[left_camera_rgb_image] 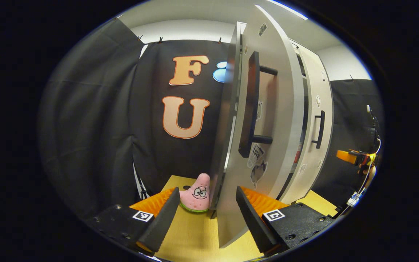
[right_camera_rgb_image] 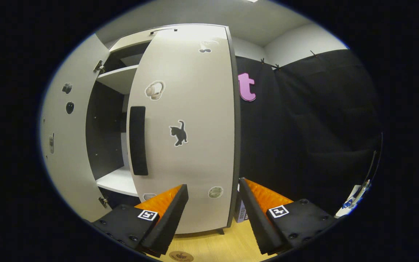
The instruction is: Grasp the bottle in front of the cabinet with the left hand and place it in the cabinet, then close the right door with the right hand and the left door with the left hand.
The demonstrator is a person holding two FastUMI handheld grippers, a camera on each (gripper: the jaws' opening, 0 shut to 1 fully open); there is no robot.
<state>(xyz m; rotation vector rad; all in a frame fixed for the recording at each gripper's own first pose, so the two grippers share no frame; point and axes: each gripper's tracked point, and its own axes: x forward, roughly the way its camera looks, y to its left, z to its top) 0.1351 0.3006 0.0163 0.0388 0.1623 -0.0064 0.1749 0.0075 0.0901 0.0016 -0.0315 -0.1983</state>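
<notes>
While our left gripper [left_camera_rgb_image: 207, 214] sits open and empty low over the yellow wooden tabletop [left_camera_rgb_image: 195, 236], the bottom edge of the pale grey left cabinet door [left_camera_rgb_image: 267, 120] stands just ahead of it, between the two fingers and nearer the right-hand one. That door swings on a vertical hinge line, and we look at its outer face edge-on, its long black bar handle [left_camera_rgb_image: 250, 105] running upright. A pink star-shaped plush toy [left_camera_rgb_image: 196, 193] sits on the tabletop just left of the door's foot. Farther back in the left gripper view we see the pale grey right cabinet door [left_camera_rgb_image: 315, 138], partly swung in.

In the right gripper view our right gripper [right_camera_rgb_image: 213, 214] is likewise open and holding nothing, with the right door's outer face directly ahead and close. To its left the dark cabinet interior with white shelves [right_camera_rgb_image: 116, 182] lies open. We cannot make out the bottle there. We judge the right gripper is nearer its door, so pushing that one shut comes next.
</notes>
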